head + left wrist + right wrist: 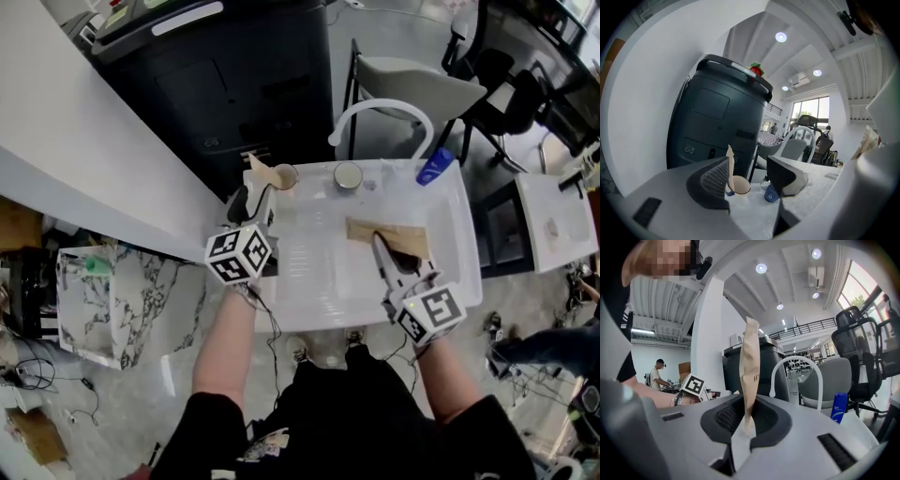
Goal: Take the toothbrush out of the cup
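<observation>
A tan cup [284, 176] stands at the back left of the white sink top [319, 281], with the toothbrush [255, 167] in a tan wrapper leaning out of it. My left gripper [251, 202] is just in front of the cup, open and holding nothing. In the left gripper view the cup [737, 184] and toothbrush [730, 161] show between the jaws of the left gripper [749, 176], beyond the tips. My right gripper [380, 246] is shut on a tan paper packet [389, 232]. In the right gripper view the packet [750, 376] stands up from the right gripper [749, 420].
A second cup [348, 175] and a blue bottle [436, 167] stand along the back of the sink top, under a white arched faucet [380, 111]. A large dark bin [234, 75] rises behind. A grey chair [412, 89] is at the back right. A marble block [112, 291] sits left.
</observation>
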### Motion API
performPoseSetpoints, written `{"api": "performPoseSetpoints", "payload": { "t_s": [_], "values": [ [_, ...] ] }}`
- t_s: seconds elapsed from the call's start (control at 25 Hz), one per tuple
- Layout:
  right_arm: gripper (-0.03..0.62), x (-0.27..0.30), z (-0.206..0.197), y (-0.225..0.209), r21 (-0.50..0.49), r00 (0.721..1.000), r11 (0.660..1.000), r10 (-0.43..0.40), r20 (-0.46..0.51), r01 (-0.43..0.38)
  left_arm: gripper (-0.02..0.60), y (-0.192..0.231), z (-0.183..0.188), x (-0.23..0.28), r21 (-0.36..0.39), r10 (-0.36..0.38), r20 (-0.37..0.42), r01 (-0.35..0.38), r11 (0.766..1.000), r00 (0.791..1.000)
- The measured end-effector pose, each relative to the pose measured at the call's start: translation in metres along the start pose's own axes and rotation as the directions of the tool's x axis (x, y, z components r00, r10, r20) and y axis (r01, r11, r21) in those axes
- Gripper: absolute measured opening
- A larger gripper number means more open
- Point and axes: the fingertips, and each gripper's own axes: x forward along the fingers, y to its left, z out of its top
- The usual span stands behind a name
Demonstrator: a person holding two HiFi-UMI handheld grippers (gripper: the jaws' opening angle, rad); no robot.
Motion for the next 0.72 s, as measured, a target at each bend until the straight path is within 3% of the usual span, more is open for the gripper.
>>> {"api": "performPoseSetpoints", "payload": {
  "t_s": [0.72],
  "values": [
    [0.038,0.021,-0.042,-0.043,0.045,0.995,0.998,-0.027,-0.101,0.032,0.236,0.054,-0.053,0.09,-0.023,0.097,-0.101,-0.1,0.995,0.99]
  ]
}}
